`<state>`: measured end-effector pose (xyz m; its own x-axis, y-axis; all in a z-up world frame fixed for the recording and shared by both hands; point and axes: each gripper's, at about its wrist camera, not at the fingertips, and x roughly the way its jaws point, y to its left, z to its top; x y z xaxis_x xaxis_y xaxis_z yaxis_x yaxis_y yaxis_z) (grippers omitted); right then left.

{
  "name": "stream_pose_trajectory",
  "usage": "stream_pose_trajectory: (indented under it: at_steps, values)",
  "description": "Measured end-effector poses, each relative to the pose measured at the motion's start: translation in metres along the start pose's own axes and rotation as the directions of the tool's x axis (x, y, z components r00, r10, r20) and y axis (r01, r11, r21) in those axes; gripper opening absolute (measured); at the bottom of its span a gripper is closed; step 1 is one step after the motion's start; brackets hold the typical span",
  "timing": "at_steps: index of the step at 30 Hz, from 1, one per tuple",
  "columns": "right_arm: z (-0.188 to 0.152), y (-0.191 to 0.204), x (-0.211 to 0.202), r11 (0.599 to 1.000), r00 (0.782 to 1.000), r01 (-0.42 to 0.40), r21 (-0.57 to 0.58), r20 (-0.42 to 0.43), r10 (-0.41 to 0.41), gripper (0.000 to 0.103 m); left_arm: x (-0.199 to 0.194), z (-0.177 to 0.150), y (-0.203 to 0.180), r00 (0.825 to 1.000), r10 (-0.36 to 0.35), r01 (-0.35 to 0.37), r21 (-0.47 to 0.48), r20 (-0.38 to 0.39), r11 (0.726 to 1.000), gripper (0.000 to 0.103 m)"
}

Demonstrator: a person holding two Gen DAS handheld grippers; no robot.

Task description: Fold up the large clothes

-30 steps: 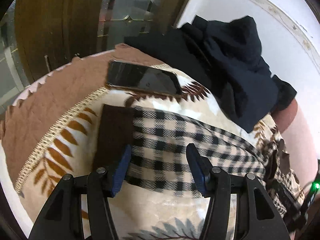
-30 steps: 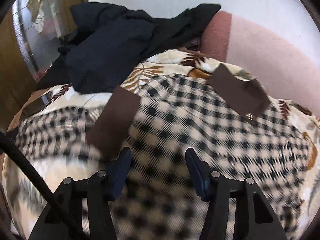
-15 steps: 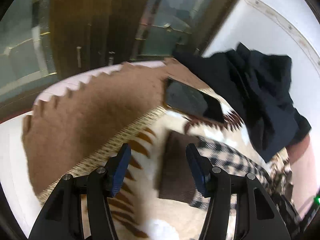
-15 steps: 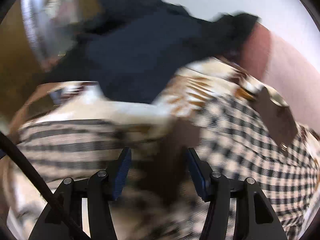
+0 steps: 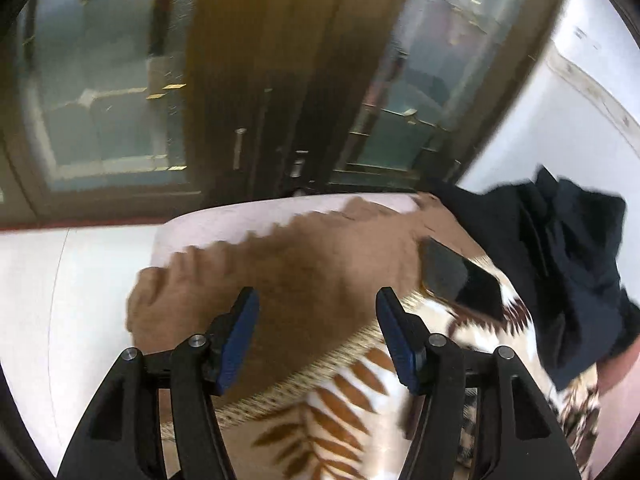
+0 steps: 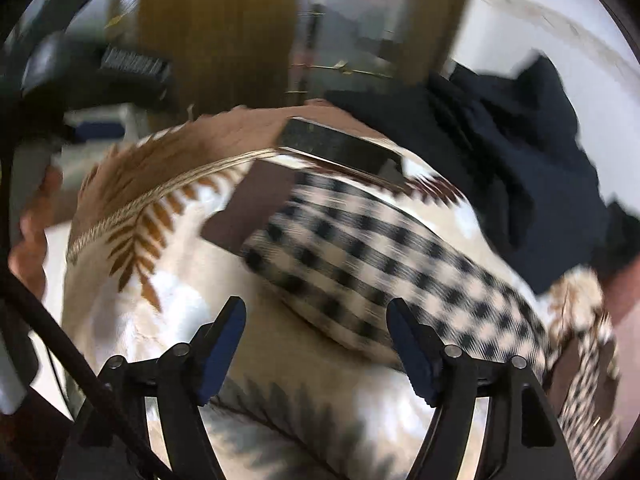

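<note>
The black-and-white checked garment (image 6: 360, 248) lies spread on a leaf-patterned blanket (image 6: 168, 292), one sleeve ending in a brown cuff (image 6: 248, 208). My right gripper (image 6: 316, 328) hovers just short of that sleeve, its jaws opening, nothing between them. My left gripper (image 5: 316, 320) hangs over the blanket's plain brown border (image 5: 320, 264), jaws also opening and empty. In the left wrist view only a scrap of the checked cloth (image 5: 468, 436) shows, at the lower right behind the right finger.
A dark phone (image 5: 460, 276) lies on the blanket near the cuff. A heap of dark navy clothes (image 5: 560, 248) sits at the far right against a white wall. Wooden doors with glass panes (image 5: 240, 80) stand behind. A person's hand (image 6: 32, 236) shows at the left edge.
Both views have swung left. The left gripper left the checked sleeve and now sits over the brown border. The right gripper moved from the garment's body to the cuffed sleeve and its jaws widened.
</note>
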<state>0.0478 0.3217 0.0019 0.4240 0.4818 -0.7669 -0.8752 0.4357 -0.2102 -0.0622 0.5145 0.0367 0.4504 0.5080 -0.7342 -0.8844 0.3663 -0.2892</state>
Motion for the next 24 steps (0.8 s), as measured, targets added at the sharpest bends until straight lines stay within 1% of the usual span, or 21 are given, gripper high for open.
stream_pose_trajectory:
  at_steps: [3,5,6,7,8,9,10,13,15,18,19,22,24]
  values:
    - [0.009,0.018,0.015,0.997,0.999,0.042,-0.062,0.004,-0.042,0.077,0.005,0.010,0.025,1.000,0.028,-0.029,-0.076,-0.008,0.997,0.060]
    - [0.015,0.025,0.024,0.991,0.996,0.089,-0.099,0.008,-0.088,0.077,0.007,0.014,0.041,0.999,0.028,-0.030,-0.131,-0.017,0.991,0.060]
    - [0.019,0.029,0.030,0.987,0.994,0.112,-0.116,0.008,-0.112,0.075,0.008,0.015,0.048,0.999,0.029,-0.032,-0.153,-0.021,0.988,0.060]
    - [0.021,0.030,0.035,0.983,0.992,0.129,-0.128,0.004,-0.130,0.066,0.010,0.017,0.053,0.999,0.031,-0.035,-0.168,-0.024,0.985,0.060]
    - [0.025,0.032,0.041,0.983,0.991,0.128,-0.133,-0.012,-0.131,0.058,0.010,0.018,0.057,0.999,0.032,-0.037,-0.177,-0.026,0.984,0.060]
    - [0.028,0.032,0.047,0.985,0.992,0.115,-0.129,-0.034,-0.120,0.033,0.011,0.019,0.059,0.999,0.030,-0.035,-0.182,-0.029,0.983,0.060]
    - [0.030,0.032,0.051,0.988,0.992,0.103,-0.118,-0.059,-0.111,0.014,0.011,0.020,0.059,0.999,0.027,-0.032,-0.184,-0.030,0.982,0.060]
    - [0.041,0.029,0.050,0.993,0.993,0.099,-0.065,-0.062,-0.103,0.012,0.011,0.020,0.060,0.999,0.023,-0.028,-0.189,-0.029,0.982,0.060]
    - [0.053,0.022,0.043,0.997,0.996,0.075,0.013,-0.044,-0.074,0.011,0.010,0.020,0.062,1.000,0.018,-0.023,-0.202,-0.026,0.979,0.060]
    - [0.077,0.002,0.024,0.988,1.000,0.016,0.152,0.017,-0.019,0.011,0.009,0.020,0.063,1.000,0.016,-0.020,-0.203,-0.025,0.979,0.060]
    - [0.086,-0.008,0.014,0.979,0.999,-0.016,0.205,0.048,0.006,0.011,0.009,0.019,0.062,1.000,0.013,-0.018,-0.198,-0.026,0.980,0.060]
    - [0.104,-0.029,-0.010,0.950,0.992,-0.080,0.303,0.119,0.046,0.011,0.008,0.017,0.055,0.999,0.003,-0.008,-0.181,-0.032,0.983,0.060]
    - [0.110,-0.050,-0.027,0.911,0.982,-0.133,0.390,0.175,0.069,0.011,0.007,0.015,0.047,1.000,-0.003,-0.002,-0.162,-0.031,0.987,0.060]
